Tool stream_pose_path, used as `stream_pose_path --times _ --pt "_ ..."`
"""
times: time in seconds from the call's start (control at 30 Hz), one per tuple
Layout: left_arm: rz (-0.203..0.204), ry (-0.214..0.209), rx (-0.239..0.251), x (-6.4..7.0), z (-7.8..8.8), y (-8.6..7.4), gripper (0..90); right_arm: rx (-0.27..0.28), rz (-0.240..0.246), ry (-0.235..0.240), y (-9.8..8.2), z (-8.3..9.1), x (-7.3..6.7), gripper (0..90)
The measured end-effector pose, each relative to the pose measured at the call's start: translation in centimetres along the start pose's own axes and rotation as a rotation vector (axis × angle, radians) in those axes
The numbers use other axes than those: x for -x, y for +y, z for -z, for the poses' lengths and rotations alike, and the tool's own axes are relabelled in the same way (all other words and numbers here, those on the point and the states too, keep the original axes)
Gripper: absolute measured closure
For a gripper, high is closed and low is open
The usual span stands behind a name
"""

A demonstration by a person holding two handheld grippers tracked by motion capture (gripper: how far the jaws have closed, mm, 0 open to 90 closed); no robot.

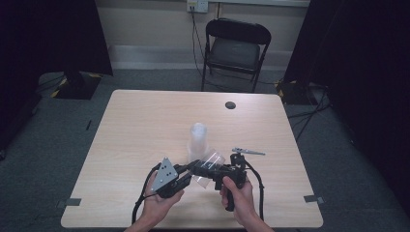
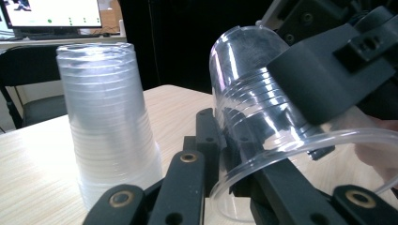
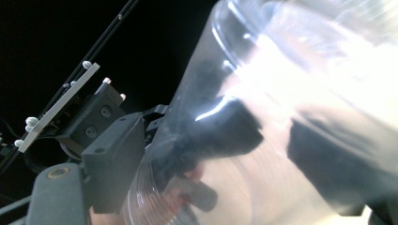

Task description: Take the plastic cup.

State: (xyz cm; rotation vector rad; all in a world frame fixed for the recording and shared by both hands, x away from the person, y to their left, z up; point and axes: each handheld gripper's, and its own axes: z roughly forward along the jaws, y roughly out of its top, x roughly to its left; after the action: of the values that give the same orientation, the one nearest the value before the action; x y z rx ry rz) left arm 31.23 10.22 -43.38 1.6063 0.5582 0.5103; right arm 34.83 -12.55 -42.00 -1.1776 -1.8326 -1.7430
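Thin clear plastic cup (image 2: pixel 253 122), tilted above the bench (image 1: pixel 145 125) beside the stack of cups (image 2: pixel 108 131); light, slippery, easily crushed. Rim wall pinched by left tool (image 2: pixel 220 154); right tool (image 1: pixel 220 170) spread around it. Best gripped gently near the ribbed rim.

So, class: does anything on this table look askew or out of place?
One clear plastic cup lies tilted on its side between the left gripper and the right gripper, its rim pinched, while the cup stack stands upside down. Nothing is spilled or broken.
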Motion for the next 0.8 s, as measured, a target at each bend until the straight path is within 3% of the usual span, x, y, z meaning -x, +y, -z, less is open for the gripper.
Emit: stream_pose_path --times 0.13,0.27,0.3,0.33,0.37,0.5,0.8 --pt "0.035 -0.006 0.011 -0.4 0.0 -0.1 84.9 0.004 0.013 -0.005 0.2 0.2 0.0 17.5" --pt "0.042 0.001 0.011 -0.7 -0.1 -0.2 85.1 0.022 0.041 -0.022 0.4 0.6 0.0 17.1" --pt "0.04 -0.002 0.006 -0.8 0.0 -0.3 85.1 0.035 0.067 -0.036 0.5 0.7 -0.1 16.7" --pt "0.055 -0.01 0.007 -0.8 0.0 -0.3 85.5 0.043 0.133 -0.062 0.7 1.0 -0.4 16.3" --pt "0.056 -0.013 0.005 -0.8 0.0 -0.3 85.5 0.043 0.14 -0.061 0.8 1.0 -0.4 16.3" --pt "0.092 -0.027 -0.02 -1.0 -0.1 -0.2 85.6 0.049 0.139 -0.055 1.0 1.2 0.0 16.1" --pt "0.114 -0.033 -0.033 -1.3 0.3 -0.1 86.2 0.071 0.145 -0.059 1.4 1.9 0.1 16.3"
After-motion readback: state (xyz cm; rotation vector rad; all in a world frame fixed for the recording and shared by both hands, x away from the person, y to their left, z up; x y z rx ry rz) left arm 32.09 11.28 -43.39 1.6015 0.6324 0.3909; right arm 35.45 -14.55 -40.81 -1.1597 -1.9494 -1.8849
